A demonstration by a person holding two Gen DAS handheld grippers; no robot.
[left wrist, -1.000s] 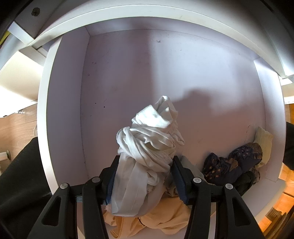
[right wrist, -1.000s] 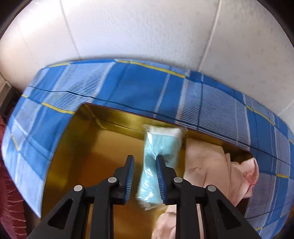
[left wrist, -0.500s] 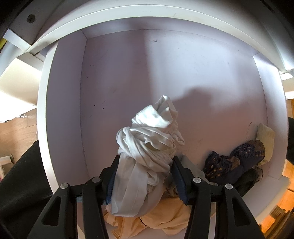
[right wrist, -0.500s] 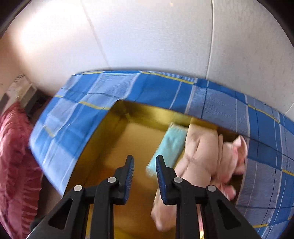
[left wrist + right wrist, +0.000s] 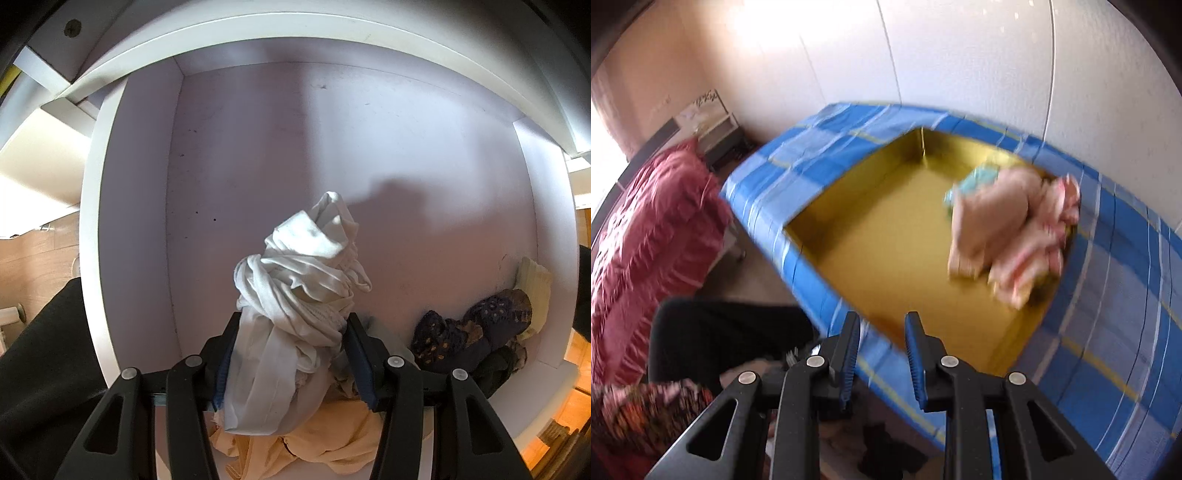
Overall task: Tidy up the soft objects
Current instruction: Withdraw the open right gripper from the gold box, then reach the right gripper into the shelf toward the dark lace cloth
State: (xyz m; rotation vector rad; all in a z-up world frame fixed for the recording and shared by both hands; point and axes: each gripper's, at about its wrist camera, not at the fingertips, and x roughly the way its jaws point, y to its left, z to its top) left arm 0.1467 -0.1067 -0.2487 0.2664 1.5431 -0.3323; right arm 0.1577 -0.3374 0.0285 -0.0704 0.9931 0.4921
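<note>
The left claw [image 5: 291, 354] has not shifted since a second ago: it is clamped on the white bundled garment [image 5: 299, 291], which hangs over the white drawer [image 5: 122, 221]. In that drawer a peach cloth [image 5: 325, 439] lies at 6 o'clock of the bundle, and a dark patterned cloth [image 5: 476, 332] and a cream cloth [image 5: 533, 286] sit at 3 o'clock in the corner.

The right claw [image 5: 881, 356] was over the box a second ago, beside a teal packet; now it has drawn back past the near rim, its jaws nearly together with nothing between them. Its view alone shows the blue plaid box [image 5: 1108, 295] with a gold lining, holding the teal packet [image 5: 975, 177] at 1 o'clock, half under pink cloths [image 5: 1008, 225]. A red quilt [image 5: 650, 221] lies at 9 o'clock. No legible writing shows in either view; the right view is blurred.
</note>
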